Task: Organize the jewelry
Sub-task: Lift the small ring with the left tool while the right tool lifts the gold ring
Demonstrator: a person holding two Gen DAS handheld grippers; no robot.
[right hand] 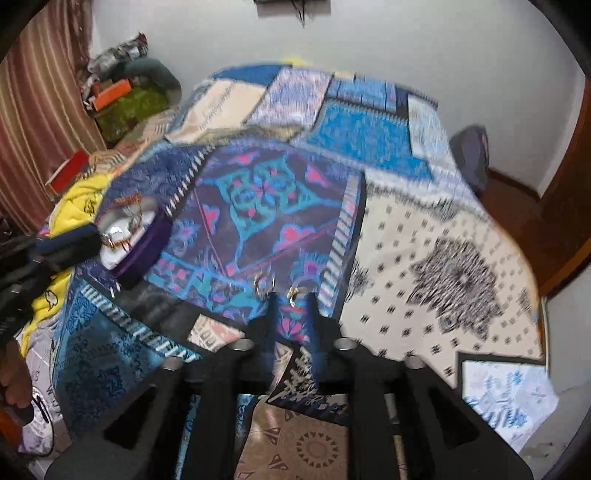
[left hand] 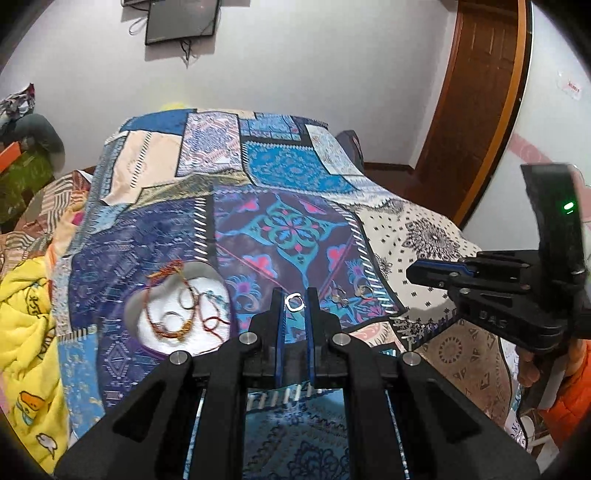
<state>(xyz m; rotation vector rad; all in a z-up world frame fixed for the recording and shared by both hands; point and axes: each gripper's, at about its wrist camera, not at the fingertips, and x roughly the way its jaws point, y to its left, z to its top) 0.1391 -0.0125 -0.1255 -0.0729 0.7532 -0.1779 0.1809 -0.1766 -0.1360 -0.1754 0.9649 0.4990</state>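
Obscured and unresolved areas

Right wrist view is motion-blurred: the two earrings point(right hand: 280, 288) at lower centre lack detail. Upper centre, the wall screen point(left hand: 181, 18) is cut by the left view's top edge.

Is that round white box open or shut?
Open. The box has no lid on; its white inside shows, with bracelets lying in it.

A small silver ring point(left hand: 294, 302) was held between the tips of the left fingers point(left hand: 277, 306), above the bed. Thread bracelets point(left hand: 173, 314), red, orange and brown, lay tangled in a round white tray point(left hand: 207, 275). Two more rings point(right hand: 264, 284) lay on the blanket, near each other.
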